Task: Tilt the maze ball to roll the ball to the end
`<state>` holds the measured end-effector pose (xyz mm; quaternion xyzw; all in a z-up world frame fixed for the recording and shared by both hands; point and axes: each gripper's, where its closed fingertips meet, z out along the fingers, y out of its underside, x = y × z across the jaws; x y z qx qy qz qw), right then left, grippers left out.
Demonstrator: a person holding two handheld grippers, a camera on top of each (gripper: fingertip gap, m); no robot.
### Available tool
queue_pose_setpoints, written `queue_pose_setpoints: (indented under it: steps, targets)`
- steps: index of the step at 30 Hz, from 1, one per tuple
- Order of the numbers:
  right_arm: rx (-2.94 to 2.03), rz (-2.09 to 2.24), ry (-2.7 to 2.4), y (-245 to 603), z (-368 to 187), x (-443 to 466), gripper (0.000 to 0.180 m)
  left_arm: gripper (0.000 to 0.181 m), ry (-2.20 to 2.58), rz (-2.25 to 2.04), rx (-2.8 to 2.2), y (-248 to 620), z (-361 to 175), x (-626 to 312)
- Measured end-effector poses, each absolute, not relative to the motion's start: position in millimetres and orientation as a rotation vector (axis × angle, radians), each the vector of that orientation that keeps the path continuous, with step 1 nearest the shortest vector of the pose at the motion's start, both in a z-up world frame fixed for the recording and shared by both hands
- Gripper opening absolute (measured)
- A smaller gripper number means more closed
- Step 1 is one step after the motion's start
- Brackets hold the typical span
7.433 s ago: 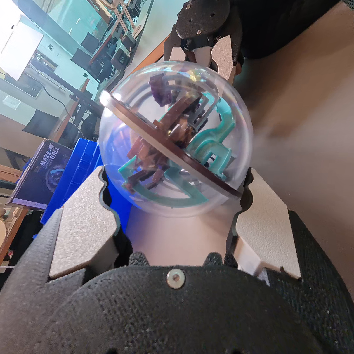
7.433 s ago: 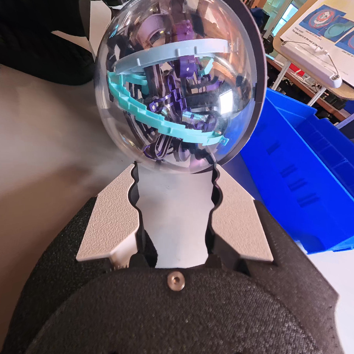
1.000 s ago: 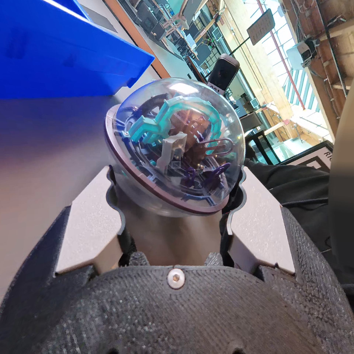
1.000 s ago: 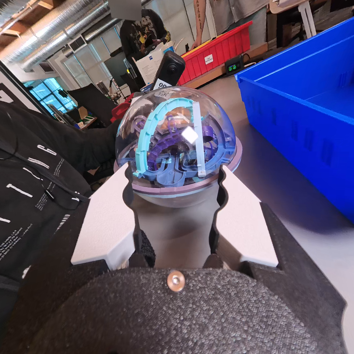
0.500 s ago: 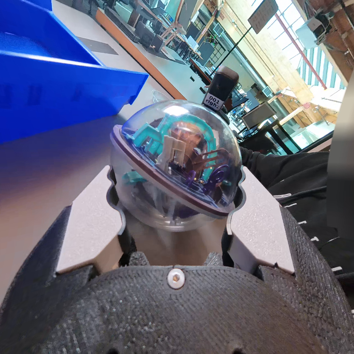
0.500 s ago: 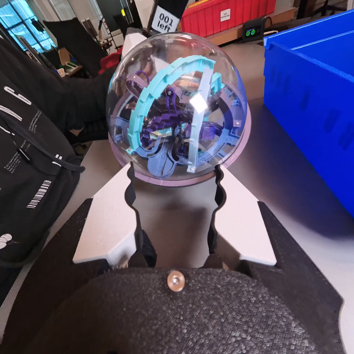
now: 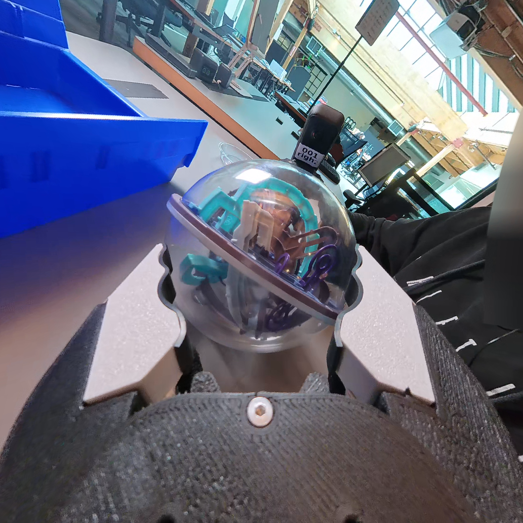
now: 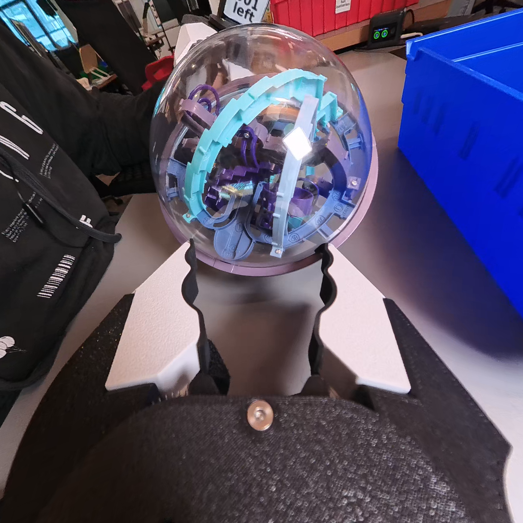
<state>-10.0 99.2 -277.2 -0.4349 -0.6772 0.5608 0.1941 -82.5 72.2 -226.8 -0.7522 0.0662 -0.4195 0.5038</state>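
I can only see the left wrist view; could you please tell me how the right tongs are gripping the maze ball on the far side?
Observer: The right tongs pinch the maze ball with only their fingertips, low down at its purple rim.
Operator: Thank you. Which track faces that side?
Observer: A toothed turquoise arch, crossed by a pale blue strip.
Operator: And what stands beyond the ball from there?
Observer: A red crate, far behind it.

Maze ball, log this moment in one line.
maze ball: tilted | left gripper: gripping it | right gripper: gripping it | blue bin: beside
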Motion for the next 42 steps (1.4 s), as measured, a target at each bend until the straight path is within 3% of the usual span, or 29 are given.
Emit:
queue_pose_setpoints:
  steps: [24, 42]
  targets:
    - [-1.439, 1.724, -1.802, 102, -280, -19, 0.089, 0.124, -0.207, -1.254, -1.855, 94, -234, -102]
    - [-1.394, 1.529, -1.777, 117, -281, -24, 0.089, 0.123, -0.23, -1.328, -2.031, 120, -235, -106]
